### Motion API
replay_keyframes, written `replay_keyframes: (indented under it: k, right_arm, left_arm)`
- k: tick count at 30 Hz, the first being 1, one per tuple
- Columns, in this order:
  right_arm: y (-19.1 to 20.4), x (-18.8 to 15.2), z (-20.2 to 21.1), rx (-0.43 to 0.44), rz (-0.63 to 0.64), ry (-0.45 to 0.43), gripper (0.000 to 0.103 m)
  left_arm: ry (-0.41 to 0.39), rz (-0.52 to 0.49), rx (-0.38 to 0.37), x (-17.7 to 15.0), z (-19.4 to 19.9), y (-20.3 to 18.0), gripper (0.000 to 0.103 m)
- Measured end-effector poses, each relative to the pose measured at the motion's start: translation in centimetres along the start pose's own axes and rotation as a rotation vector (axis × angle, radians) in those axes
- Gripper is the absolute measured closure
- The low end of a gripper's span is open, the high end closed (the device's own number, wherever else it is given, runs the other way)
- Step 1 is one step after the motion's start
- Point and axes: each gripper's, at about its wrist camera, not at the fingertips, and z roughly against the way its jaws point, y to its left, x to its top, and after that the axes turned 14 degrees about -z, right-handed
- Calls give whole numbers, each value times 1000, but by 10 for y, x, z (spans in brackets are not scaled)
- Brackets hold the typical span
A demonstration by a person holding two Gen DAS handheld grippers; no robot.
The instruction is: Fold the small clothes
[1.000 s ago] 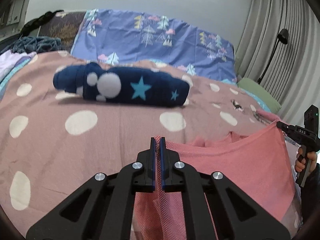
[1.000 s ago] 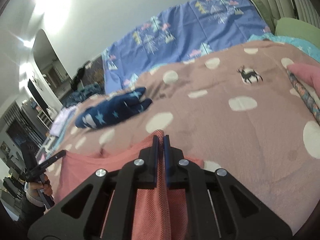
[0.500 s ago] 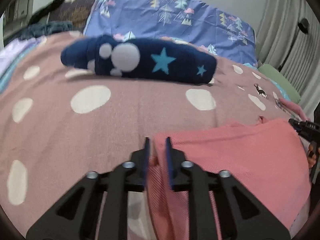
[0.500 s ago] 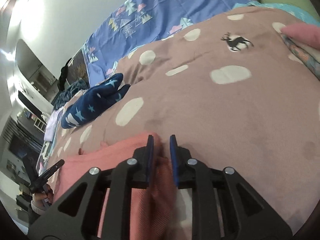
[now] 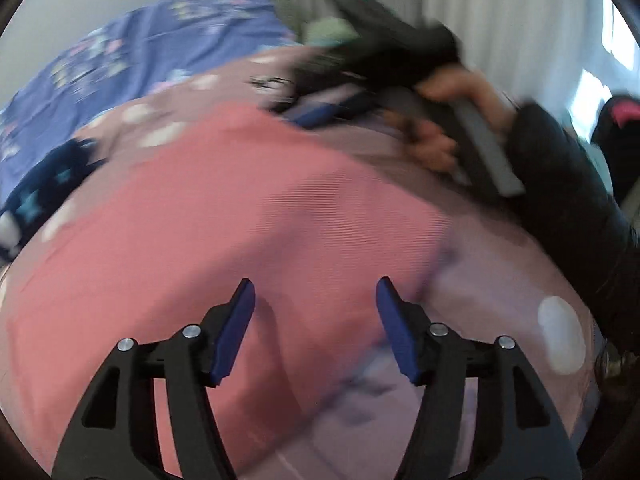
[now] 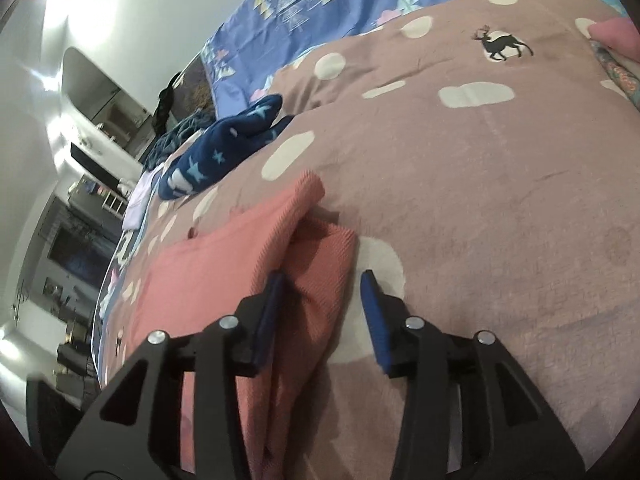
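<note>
Only the blurred left view shows, seemingly, the right hand (image 5: 436, 136).

Pale wall (image 6: 132, 12) catching bright glare; grey curtains (image 5: 500, 8) hanging behind bed; dotted mauve bedspread (image 6: 500, 200) covering mattress; blue tree-print sheet (image 6: 320, 12) lying beyond; dark shelving (image 6: 80, 216) standing at far left.

garment (image 6: 224, 268) on bedspread (image 6: 500, 200), bundle (image 6: 224, 148) seemingly behind

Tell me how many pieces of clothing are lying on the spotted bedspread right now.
2. A salmon-pink ribbed knit garment lies spread in front of both claws, its corner bunched up. A navy star-patterned fleece garment lies rolled farther back, toward the blue pillow. More may be hidden outside the views.
</note>
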Motion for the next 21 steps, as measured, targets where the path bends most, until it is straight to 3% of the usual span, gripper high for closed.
replay_keyframes:
  k: [5,8,15,19,20,21]
  right_arm:
    - [-1,-2,-2,13,27,14,58]
    - [0,-1,-2,36,36,22,52]
    - [0,0,-1,71,32,36,50]
    - [-2,1,0,84,23,47,50]
    - [-2,1,0,87,23,53,50]
    - [-3,2,1,90,22,62,50]
  left_arm:
    - [31,-78,163,20,-19,-27,29]
    - [50,-36,167,28,-22,-28,29]
    - [75,-71,120,44,-22,-59,24]
    - [90,-118,180,47,-29,-66,24]
    - [87,-120,192,48,-29,-66,26]
    - [86,-120,197,48,-28,-66,39]
